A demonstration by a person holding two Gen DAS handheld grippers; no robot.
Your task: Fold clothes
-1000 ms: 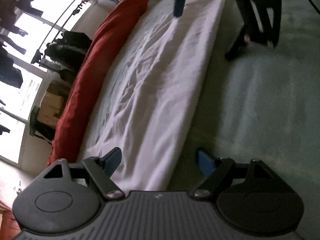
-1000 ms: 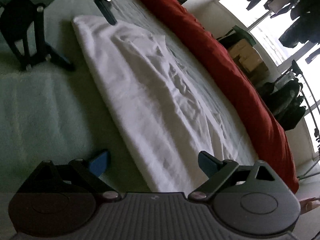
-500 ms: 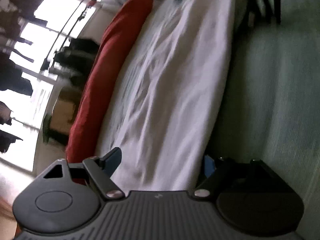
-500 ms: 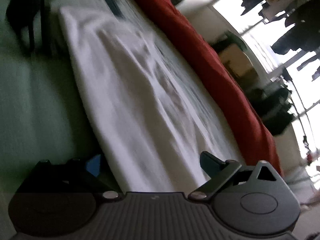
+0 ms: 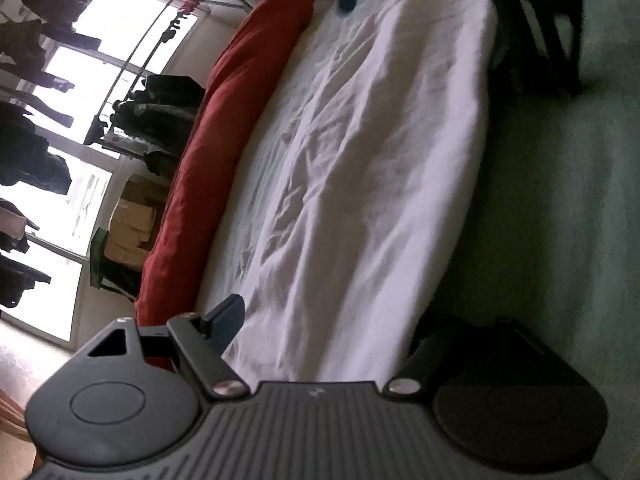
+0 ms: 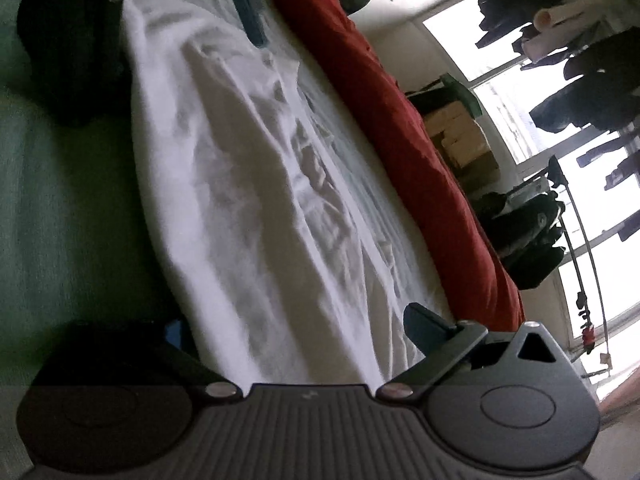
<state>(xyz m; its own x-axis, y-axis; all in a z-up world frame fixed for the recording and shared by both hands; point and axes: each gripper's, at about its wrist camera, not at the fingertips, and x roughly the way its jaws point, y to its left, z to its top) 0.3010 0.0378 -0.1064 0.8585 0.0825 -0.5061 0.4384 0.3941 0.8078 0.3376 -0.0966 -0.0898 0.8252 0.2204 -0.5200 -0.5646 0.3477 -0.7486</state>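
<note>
Left tool (image 5: 320, 320) and right tool (image 6: 296, 328), fingers apart, straddle white garment (image 5: 372, 152) ends; no legible writing.

A home bedroom. A bed (image 5: 560, 200) with a pale green sheet carries a long red bolster (image 5: 224, 152) along its far edge. Beyond it stand a drying rack (image 6: 576, 232) hung with dark clothes (image 5: 160, 96), stacked cardboard boxes (image 6: 460, 136), and tall bright windows (image 5: 80, 68) with more garments hanging before them.
</note>
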